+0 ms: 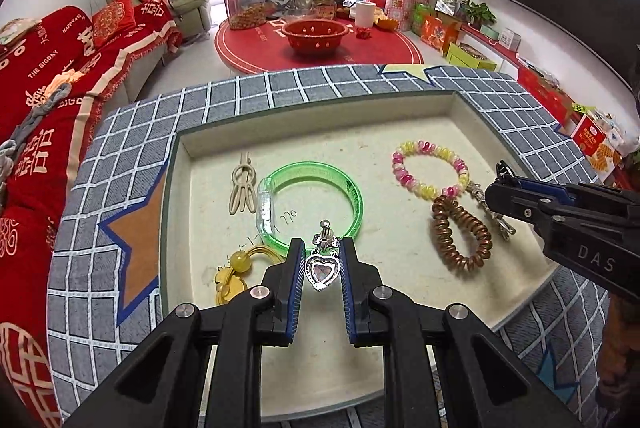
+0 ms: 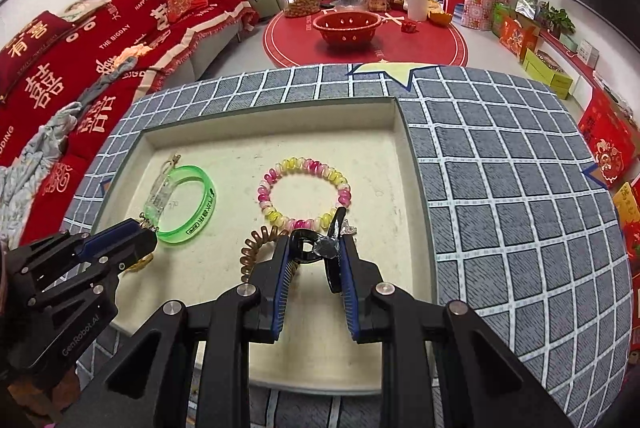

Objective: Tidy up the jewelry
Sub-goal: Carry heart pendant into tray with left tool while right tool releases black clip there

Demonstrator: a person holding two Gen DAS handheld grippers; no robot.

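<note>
My left claw (image 1: 321, 248) is nearly closed and pinches a silver heart charm (image 1: 321, 270) between its two blue pads. The charm hangs over the near part of the cream tray (image 1: 312, 132). My right claw (image 2: 316, 244) is nearly closed too. It holds a black hair clip (image 2: 306, 246) with a shiny silver piece on it, just above the tray floor.

Close by my left claw, a yellow bead charm with a cord (image 1: 234, 268) lies in the tray's near left corner. Just past my left claw lies a green see-through bangle (image 1: 316, 202), flat on the tray. Left of the bangle is a small beige hair clip (image 1: 242, 188).

Near my right claw lies a brown coil hair tie (image 1: 460, 232). Right behind it is a pink and yellow bead bracelet (image 1: 430, 168), also flat on the tray. The two look like they touch at the edge.

The tray sits on a grey cloth with white squares (image 2: 500, 188). Far behind it I see a red round rug with a red basket (image 1: 316, 36), and a sofa with red covers (image 1: 60, 68) on the left.
</note>
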